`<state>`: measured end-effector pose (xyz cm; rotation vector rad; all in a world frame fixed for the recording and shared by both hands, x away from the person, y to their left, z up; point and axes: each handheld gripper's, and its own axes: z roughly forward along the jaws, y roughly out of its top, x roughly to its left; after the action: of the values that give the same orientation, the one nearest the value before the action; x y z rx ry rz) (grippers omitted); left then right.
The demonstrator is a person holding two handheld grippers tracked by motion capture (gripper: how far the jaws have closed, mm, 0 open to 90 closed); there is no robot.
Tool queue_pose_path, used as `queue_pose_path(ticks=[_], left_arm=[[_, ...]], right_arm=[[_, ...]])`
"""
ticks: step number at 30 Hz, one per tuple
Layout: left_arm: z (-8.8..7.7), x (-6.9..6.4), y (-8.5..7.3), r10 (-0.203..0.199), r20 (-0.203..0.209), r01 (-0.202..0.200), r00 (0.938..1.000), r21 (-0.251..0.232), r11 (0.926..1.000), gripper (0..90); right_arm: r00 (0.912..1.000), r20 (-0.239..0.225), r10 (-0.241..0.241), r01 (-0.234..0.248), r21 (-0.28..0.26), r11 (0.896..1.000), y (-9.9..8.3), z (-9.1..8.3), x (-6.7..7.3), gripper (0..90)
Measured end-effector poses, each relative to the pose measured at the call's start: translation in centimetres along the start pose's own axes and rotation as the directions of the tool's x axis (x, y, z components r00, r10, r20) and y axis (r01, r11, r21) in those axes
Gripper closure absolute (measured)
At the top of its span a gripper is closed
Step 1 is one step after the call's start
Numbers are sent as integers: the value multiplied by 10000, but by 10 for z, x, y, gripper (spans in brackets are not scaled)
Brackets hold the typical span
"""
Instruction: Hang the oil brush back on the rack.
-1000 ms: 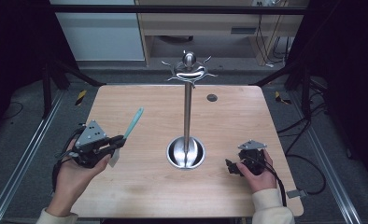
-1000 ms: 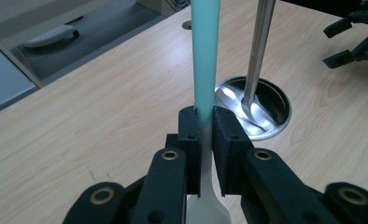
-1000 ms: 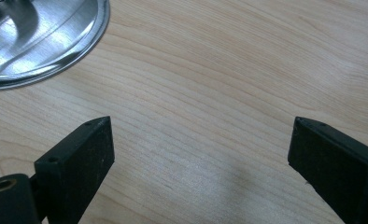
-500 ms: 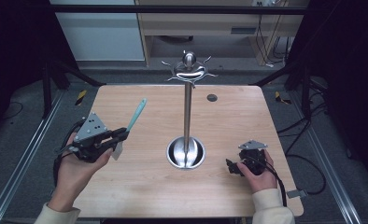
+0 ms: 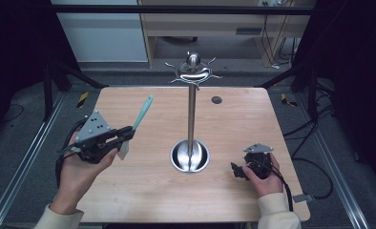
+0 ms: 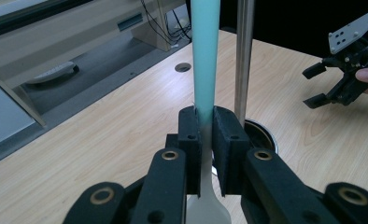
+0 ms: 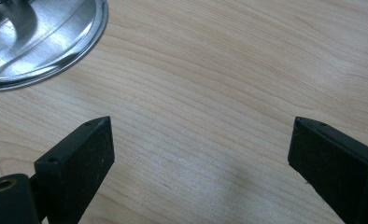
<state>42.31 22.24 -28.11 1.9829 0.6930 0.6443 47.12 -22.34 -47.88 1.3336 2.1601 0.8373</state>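
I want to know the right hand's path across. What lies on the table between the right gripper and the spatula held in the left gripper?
In the high view, the metal stand rises between the right gripper and the spatula clamped in the left gripper; otherwise bare wooden table.

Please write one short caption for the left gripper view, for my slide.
Left gripper clamps a spatula by its teal handle, beside the metal stand pole.
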Motion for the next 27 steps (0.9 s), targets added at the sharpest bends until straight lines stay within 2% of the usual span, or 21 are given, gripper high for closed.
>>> queue_pose_path(ticks=[2,3,6,12,17,21,27], left_arm=[[0,-1,1,-18,17,18,10000,-68,10000,820],[-1,-2,5,-10,163,13,9999,-184,9998,819],[-1,-2,8,105,78,-103,9999,-266,9996,819],[-1,-6,17,138,189,-127,9997,-546,9984,819],[-1,-7,23,85,275,-62,9996,-851,9964,819],[0,-8,27,12,428,23,9991,-818,9966,819],[1,-9,34,-98,590,158,9982,-1021,9946,819]], right_arm=[[10000,8,-17,17,-3,10000,0,0,0,77],[10000,5,-2,2,-2,10000,0,0,0,77],[10000,14,-20,20,-4,10000,0,0,0,77],[10000,3,-17,17,4,10000,0,0,0,77],[10000,6,-13,13,8,10000,0,0,0,77],[10000,-7,-12,12,5,10000,0,0,0,77],[10000,-1,-14,14,19,10000,0,0,0,77]])
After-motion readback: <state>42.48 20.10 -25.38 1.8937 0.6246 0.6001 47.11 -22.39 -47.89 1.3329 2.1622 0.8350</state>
